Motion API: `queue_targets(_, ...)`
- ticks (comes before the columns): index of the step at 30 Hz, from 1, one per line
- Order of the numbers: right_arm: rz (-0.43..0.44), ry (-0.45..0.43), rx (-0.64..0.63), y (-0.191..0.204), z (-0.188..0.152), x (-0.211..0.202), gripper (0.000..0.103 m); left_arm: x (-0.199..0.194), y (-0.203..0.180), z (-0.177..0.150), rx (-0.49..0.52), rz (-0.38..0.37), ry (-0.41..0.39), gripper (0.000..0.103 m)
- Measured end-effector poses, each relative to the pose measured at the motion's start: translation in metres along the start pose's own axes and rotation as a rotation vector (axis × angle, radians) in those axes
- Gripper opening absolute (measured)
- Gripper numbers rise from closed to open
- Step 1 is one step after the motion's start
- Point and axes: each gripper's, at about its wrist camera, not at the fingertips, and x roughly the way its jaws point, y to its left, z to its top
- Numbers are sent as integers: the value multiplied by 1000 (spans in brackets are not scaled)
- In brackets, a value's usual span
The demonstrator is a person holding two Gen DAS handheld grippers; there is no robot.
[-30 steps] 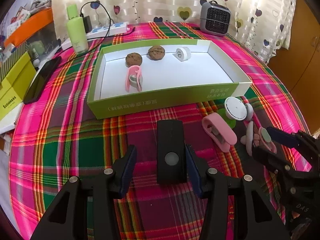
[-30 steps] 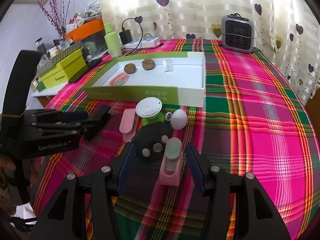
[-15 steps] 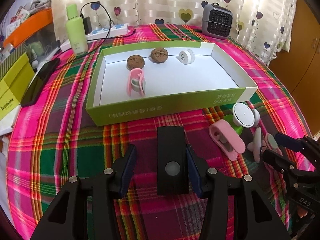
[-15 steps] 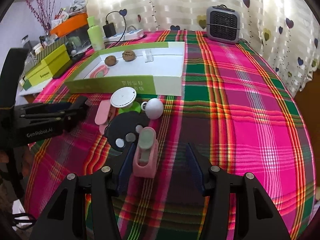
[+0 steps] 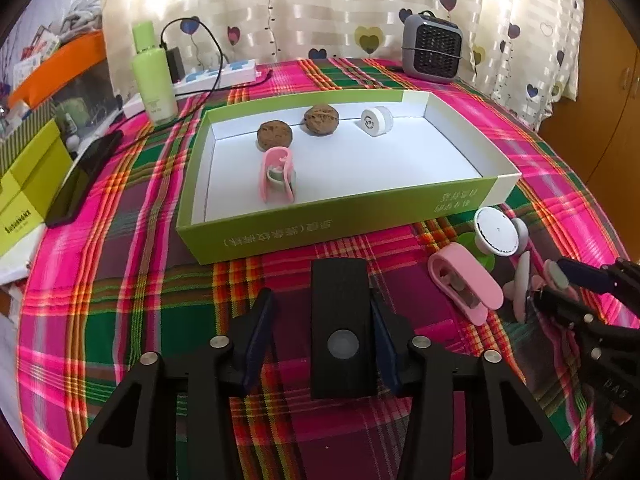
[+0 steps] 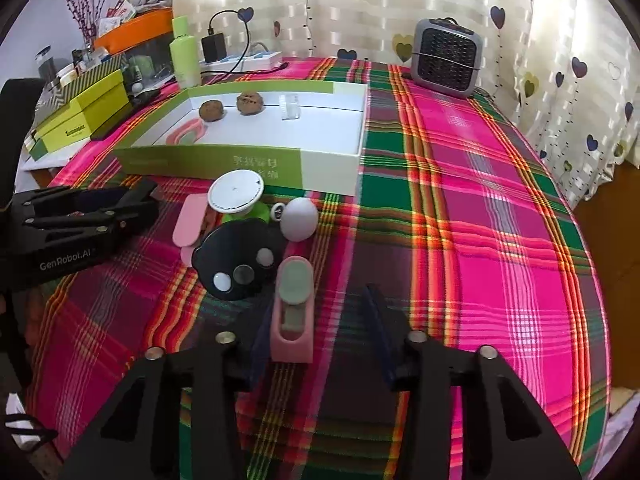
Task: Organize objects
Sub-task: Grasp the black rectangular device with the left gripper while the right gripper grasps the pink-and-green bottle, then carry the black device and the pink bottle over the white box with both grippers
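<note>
Between my left fingers (image 5: 322,338) a black block (image 5: 342,328) sits; they have just narrowed, right one touching. My right fingers (image 6: 320,332) narrowed too, open around a pink clip (image 6: 292,314), touching its left side only.

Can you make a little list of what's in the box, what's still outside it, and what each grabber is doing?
in the box: two brown walnuts, white roll, pink clip
outside the box: white disc, white ball, pink clip, black disc
left gripper: fingers just closing around black block, gap on one side
right gripper: fingers just closing around pink holder, gap on one side
</note>
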Motion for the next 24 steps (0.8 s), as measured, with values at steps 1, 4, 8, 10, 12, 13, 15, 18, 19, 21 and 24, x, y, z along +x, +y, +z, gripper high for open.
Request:
queue_targets(1,0,0,0,0,0,0,40,0,1,0,-5,-1,-1,42)
queue_targets(4,-1,-1,-4,0,1,0,32,0,3,0,-10,6,-4,37)
queue_targets(8,3,-4,-15,3,1,0,23,-1,6,-1,-17,9,-9,29)
queue_targets(10,3,-4,-23,5,1,0,18,-1,8,-1,-21,14,-10,25)
queue_targets(12,-1,-5,-29,7,1,1,18,-2,9,-1,-29,9,-14,25)
queue_targets(13,-3,-6,-29,7,2,1,18,-1,9,-1,-29,10,-16,25)
queue_targets(15,2,-6,-24,6,2,1,18,-2,9,-2,-25,13,-16,25)
queue_targets(18,8,-8,-8,4,1,0,18,-6,13,-4,-43,-40,-16,25)
queue_targets(19,9,-9,0,3,1,0,18,-8,15,-5,-48,-51,-17,25)
queue_targets(21,14,-13,12,0,1,-1,18,-12,17,-8,-49,-57,-27,25)
queue_targets(24,23,-18,19,-1,2,-1,18,-21,20,-8,-50,-65,-45,25)
